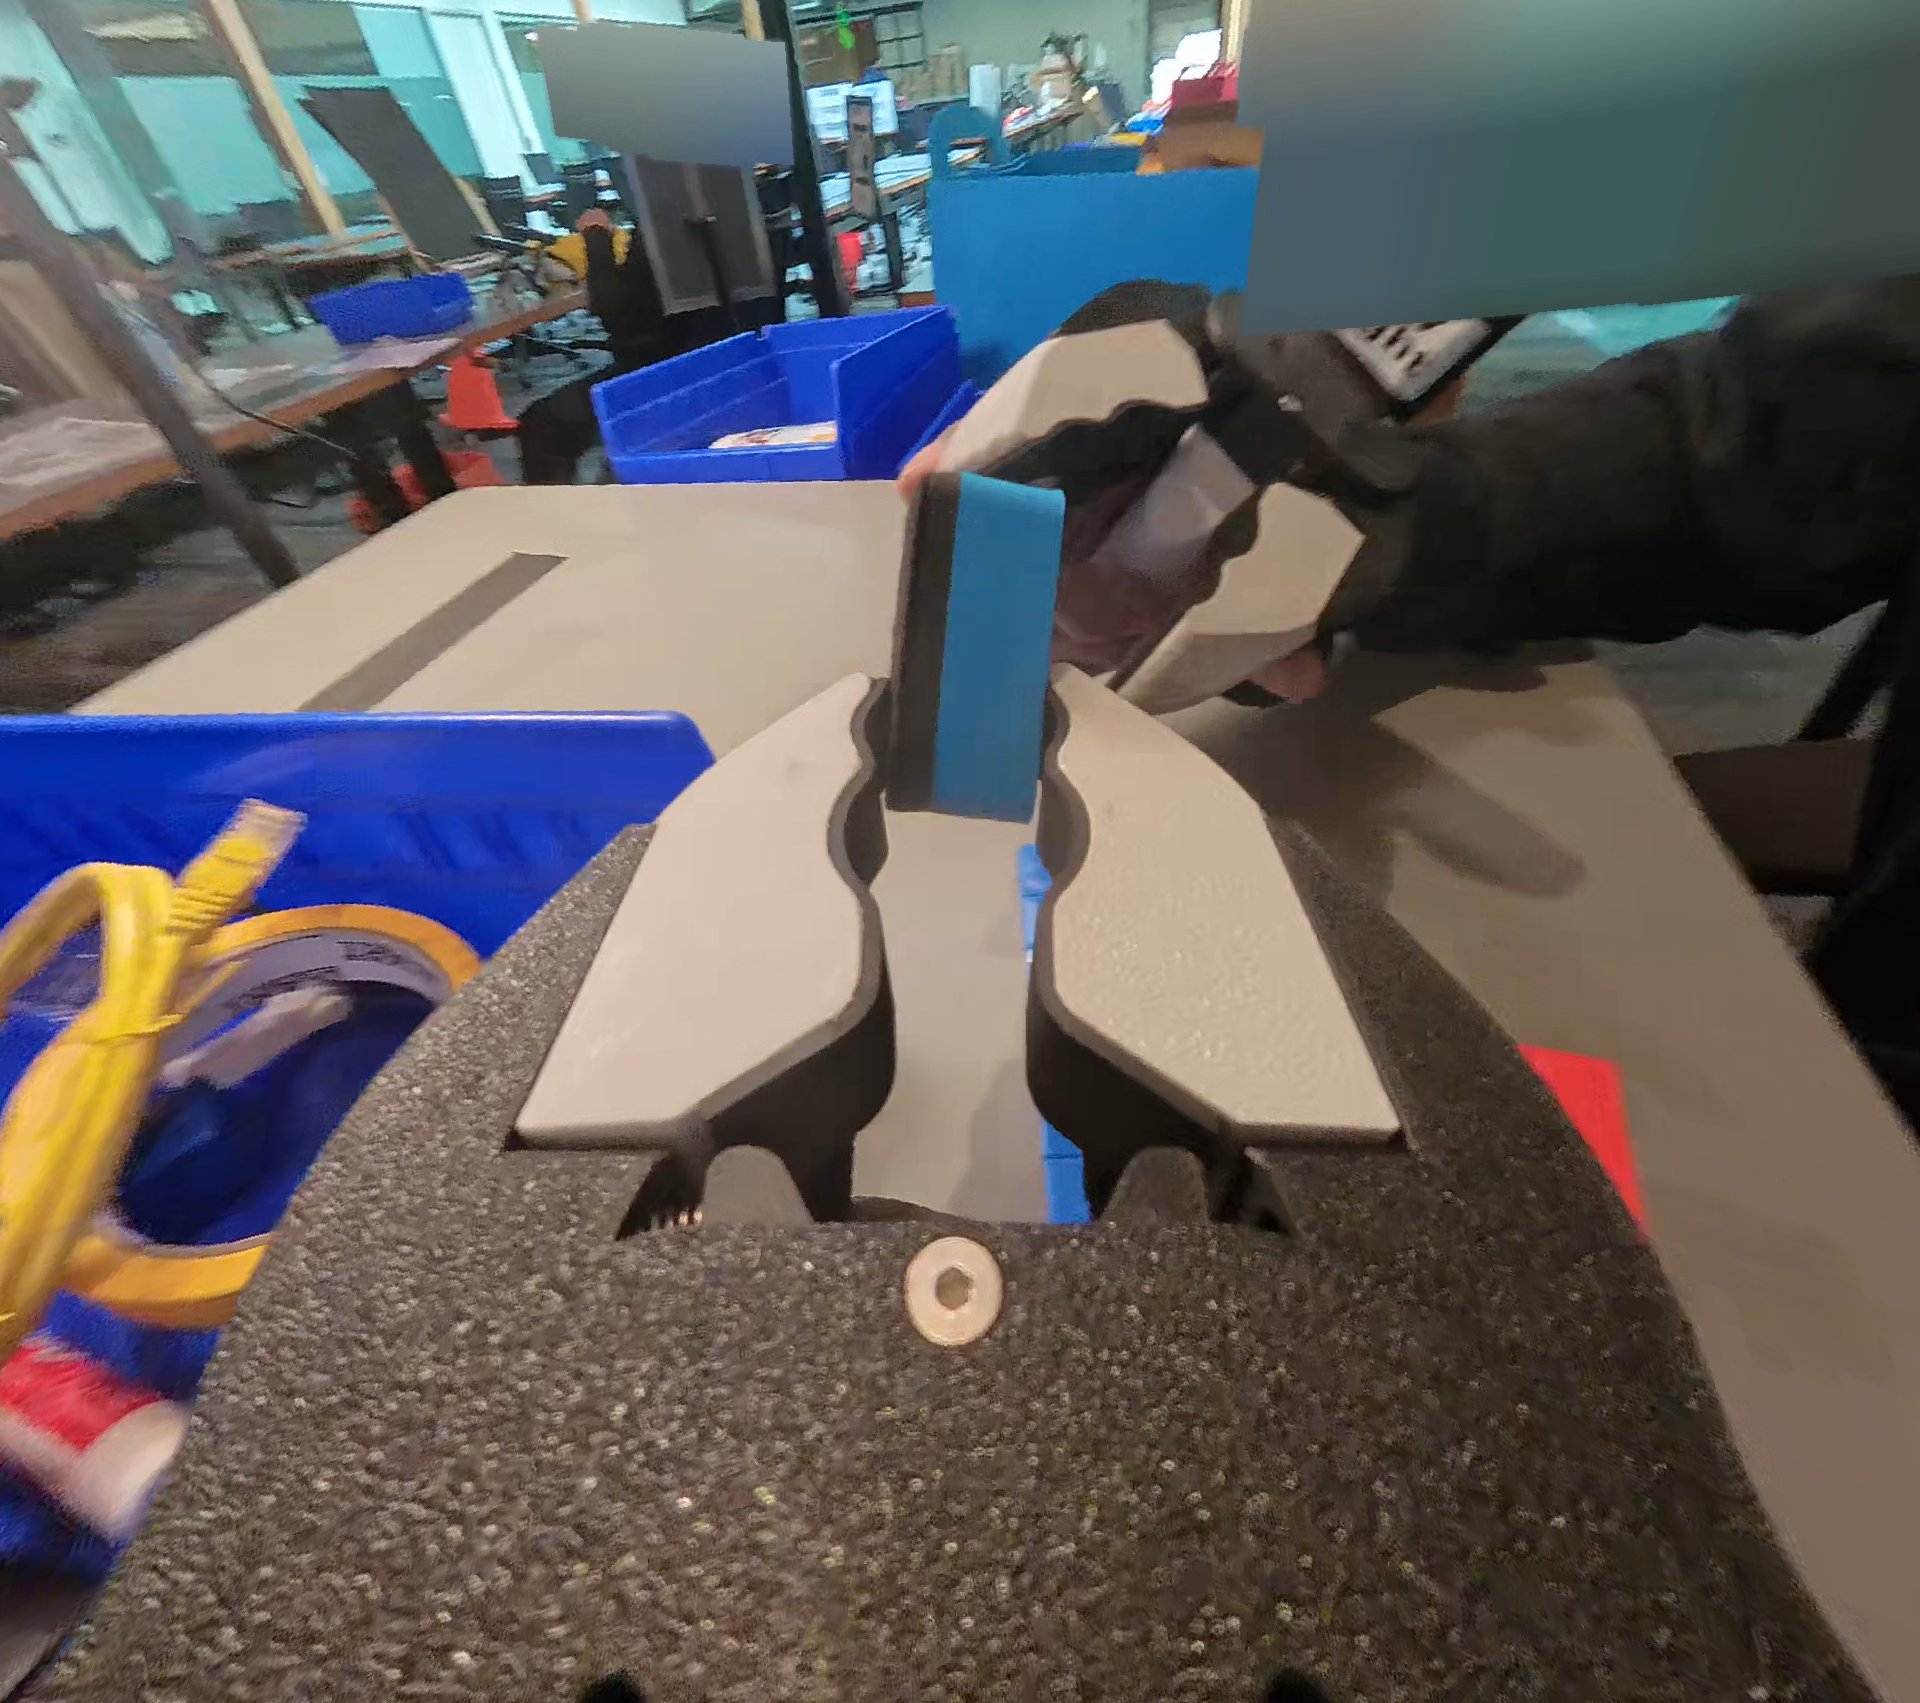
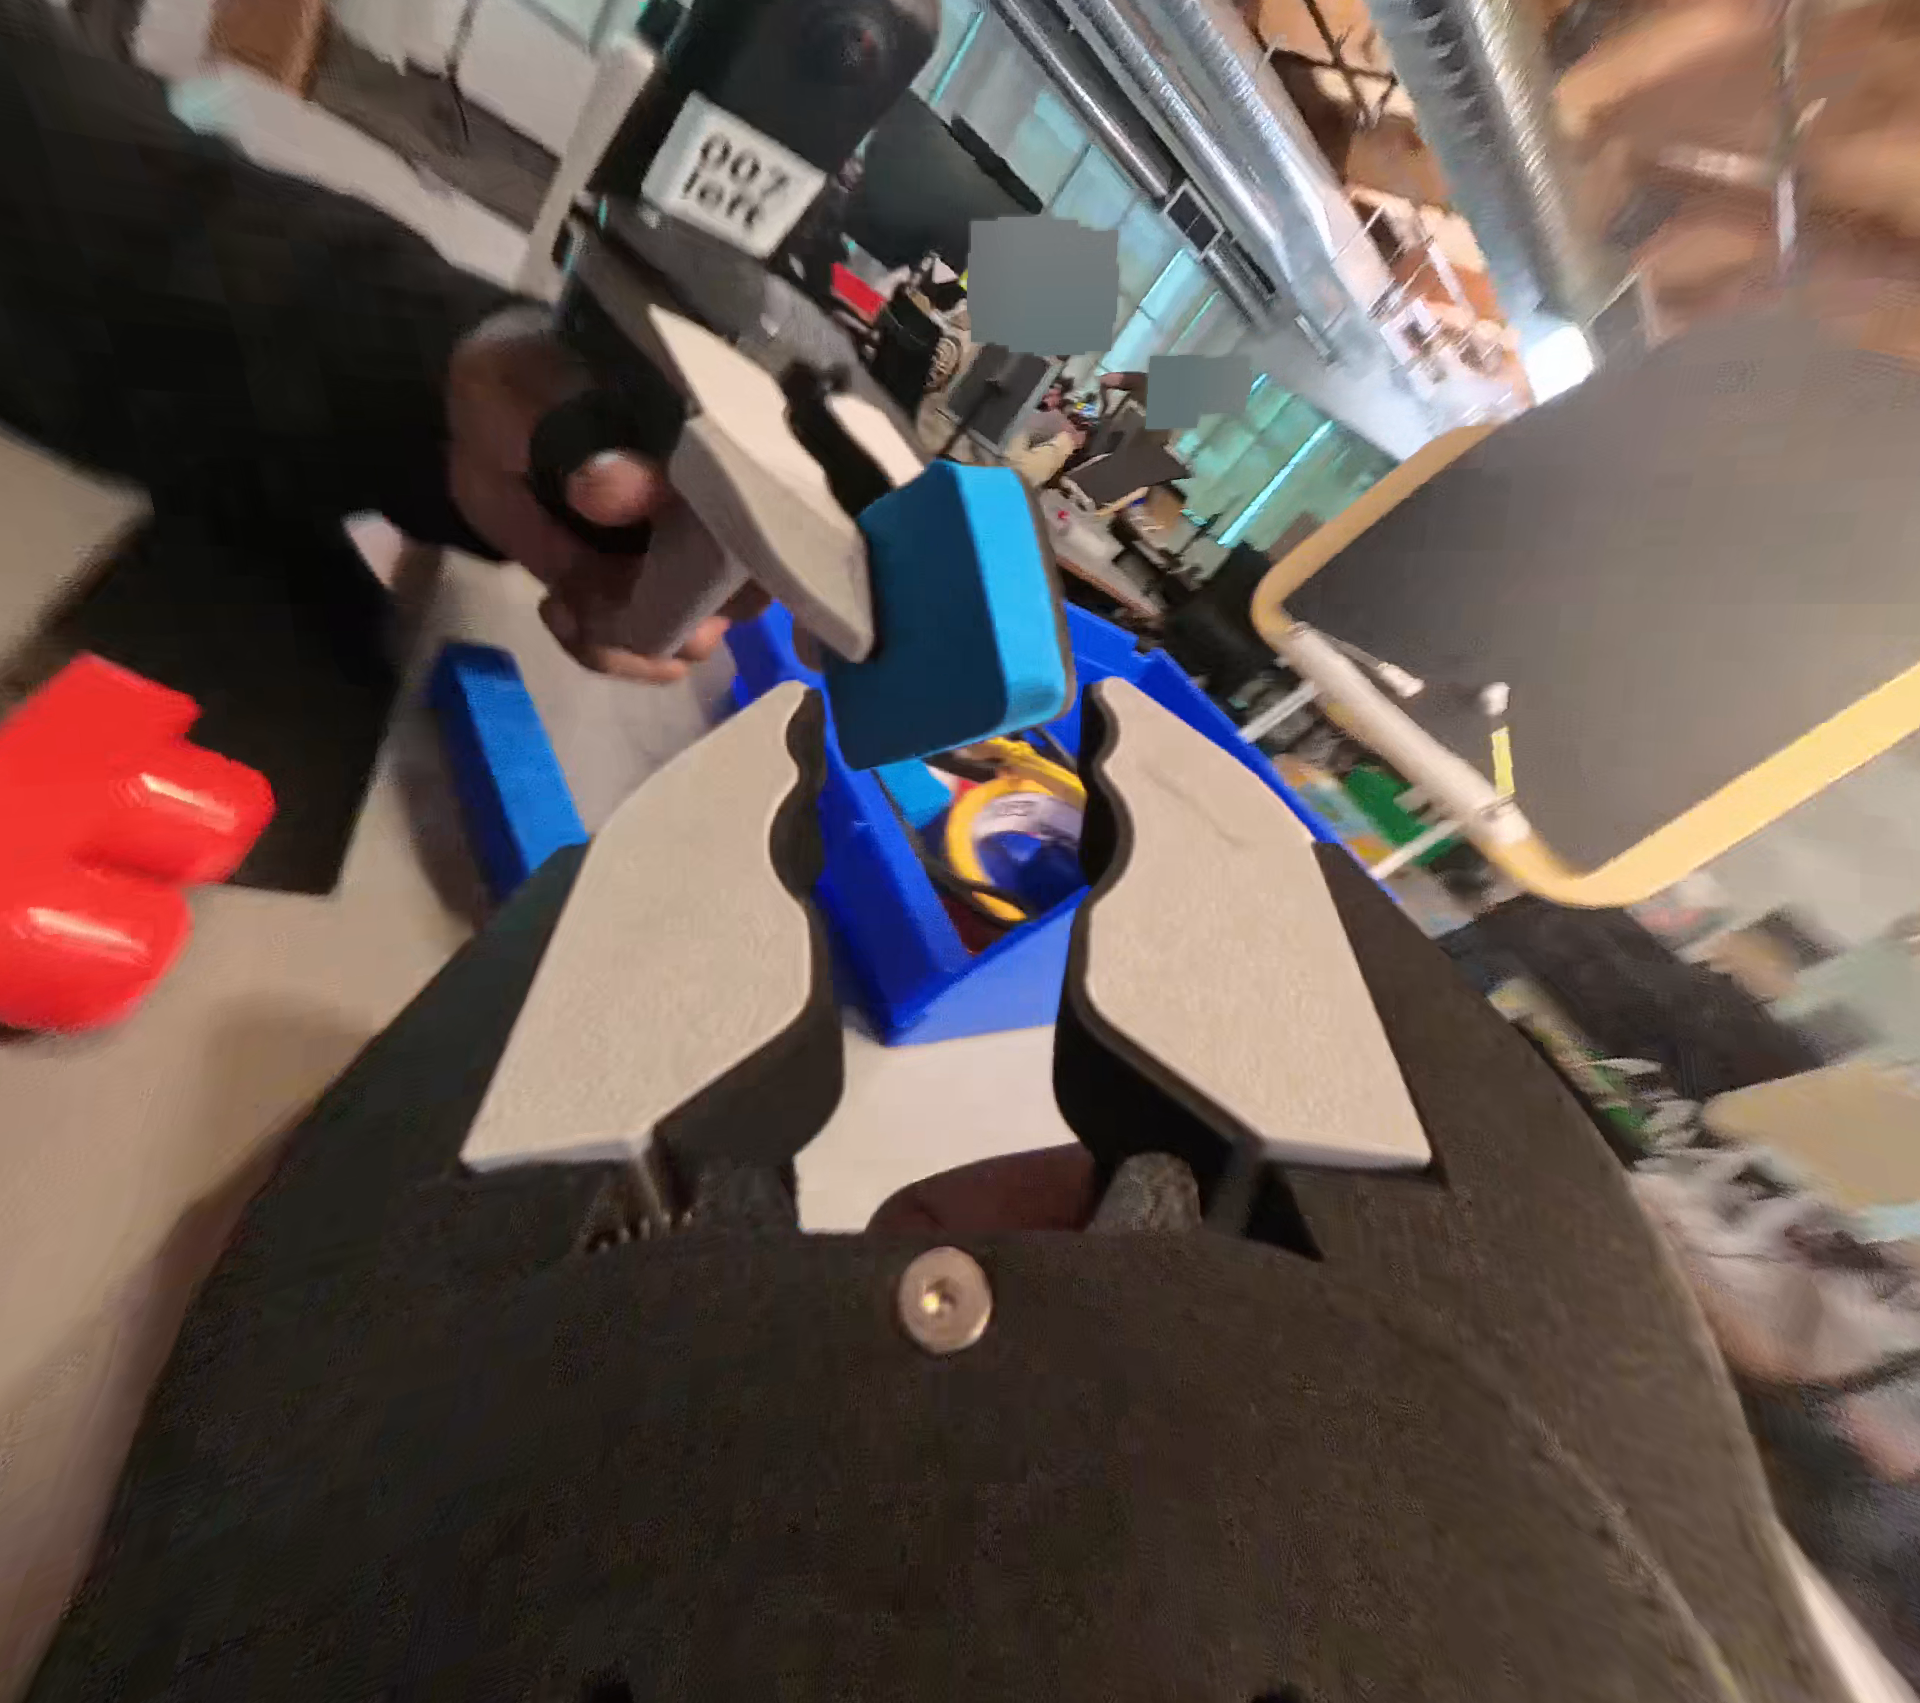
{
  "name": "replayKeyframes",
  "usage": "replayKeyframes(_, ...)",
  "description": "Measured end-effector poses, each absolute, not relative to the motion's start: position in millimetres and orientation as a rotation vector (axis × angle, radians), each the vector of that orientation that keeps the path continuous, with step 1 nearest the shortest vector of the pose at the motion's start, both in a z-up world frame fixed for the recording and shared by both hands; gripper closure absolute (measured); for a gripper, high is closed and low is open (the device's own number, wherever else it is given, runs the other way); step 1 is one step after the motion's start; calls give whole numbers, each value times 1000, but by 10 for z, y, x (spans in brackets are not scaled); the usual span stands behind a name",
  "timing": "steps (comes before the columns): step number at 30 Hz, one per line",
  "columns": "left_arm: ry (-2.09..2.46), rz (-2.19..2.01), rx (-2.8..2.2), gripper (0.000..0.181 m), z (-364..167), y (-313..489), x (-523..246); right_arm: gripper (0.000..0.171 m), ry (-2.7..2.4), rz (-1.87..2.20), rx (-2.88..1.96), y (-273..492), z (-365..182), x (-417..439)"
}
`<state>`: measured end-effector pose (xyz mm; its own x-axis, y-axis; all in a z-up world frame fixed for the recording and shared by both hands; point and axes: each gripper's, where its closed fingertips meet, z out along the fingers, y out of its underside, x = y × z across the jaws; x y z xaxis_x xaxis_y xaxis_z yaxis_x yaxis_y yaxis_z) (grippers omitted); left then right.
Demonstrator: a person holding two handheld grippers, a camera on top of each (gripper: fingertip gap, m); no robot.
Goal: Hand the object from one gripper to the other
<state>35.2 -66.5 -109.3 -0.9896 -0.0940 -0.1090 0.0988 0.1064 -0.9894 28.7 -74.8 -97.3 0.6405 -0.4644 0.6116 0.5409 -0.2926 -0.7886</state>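
A blue block with a black side [image 1: 987, 645] stands upright between the fingertips of my left gripper [image 1: 961, 718], which is shut on its lower part. My right gripper [image 1: 1070, 583] reaches in from the right, held by a hand in a black sleeve. It is open, with one finger above the block's top and one to its right. In the right wrist view the block [image 2: 956, 614] hangs just beyond my open right gripper [image 2: 951, 718]. One left finger [image 2: 769, 531] presses on its side, and the other is hidden behind it.
A blue bin [image 1: 343, 780] with a yellow cable and a tape roll sits at my left, also below the block [image 2: 925, 957]. The grey table [image 1: 644, 604] has more blue bins [image 1: 790, 396] at its far edge. A red object [image 2: 104, 843] lies on it. The grippers are tip to tip, or close to it.
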Motion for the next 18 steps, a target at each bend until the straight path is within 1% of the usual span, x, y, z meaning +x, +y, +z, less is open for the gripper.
replayKeyframes(4,2094,-1697,147,155,-1120,-648,438,121,-182,-1159,-1627,-713,-950,237)
replayKeyframes(10,1779,-1119,448,156,-1208,-651,524,119,-366,-1516,-1701,-709,-978,267)
replayKeyframes(13,1709,-1013,550,156,-1281,-709,463,117,-454,-1604,-1766,-689,-1090,284)
replayKeyframes(16,1665,-1016,645,156,-1306,-763,344,118,-499,-1662,-1845,-717,-1204,348)
replayKeyframes(17,1653,-1025,663,155,-1304,-776,313,128,-506,-1671,-1868,-733,-1235,367)
replayKeyframes(18,1650,-1041,668,155,-1299,-785,293,146,-502,-1671,-1876,-746,-1246,375)
